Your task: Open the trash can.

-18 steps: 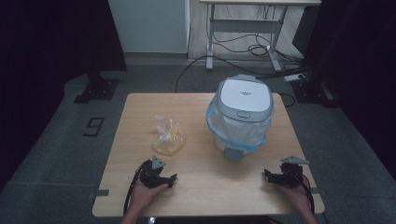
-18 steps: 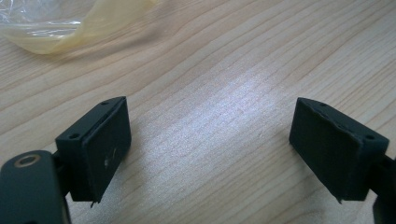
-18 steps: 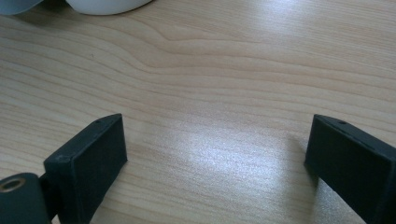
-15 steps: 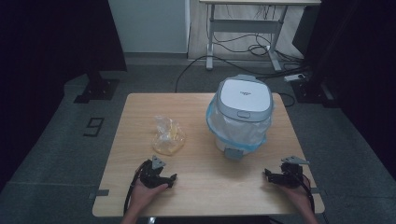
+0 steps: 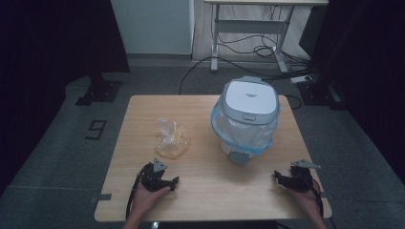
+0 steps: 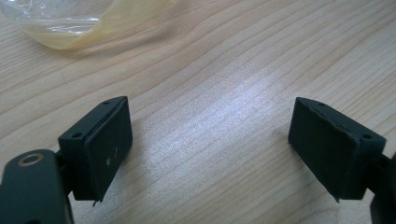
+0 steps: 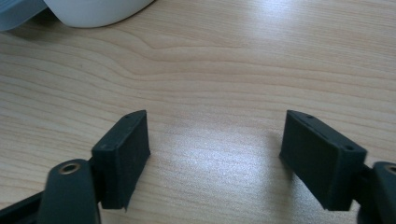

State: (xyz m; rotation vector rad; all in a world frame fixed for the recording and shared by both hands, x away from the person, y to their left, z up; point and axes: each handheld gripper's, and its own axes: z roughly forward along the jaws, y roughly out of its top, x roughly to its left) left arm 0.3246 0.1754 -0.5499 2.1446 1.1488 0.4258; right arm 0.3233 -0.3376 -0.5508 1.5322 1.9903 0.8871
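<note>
Nothing is moving since earlier | left gripper resting released near plastic bag | right gripper resting released beside bin | both lying on desk

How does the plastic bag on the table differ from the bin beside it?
The plastic bag lies crumpled, low and yellowish-clear; the bin stands upright, tall, white and grey with its lid shut. The bag sits loose near the left tongs; the bin wears a blue-edged liner. Both rest on the wooden table, untouched.
</note>
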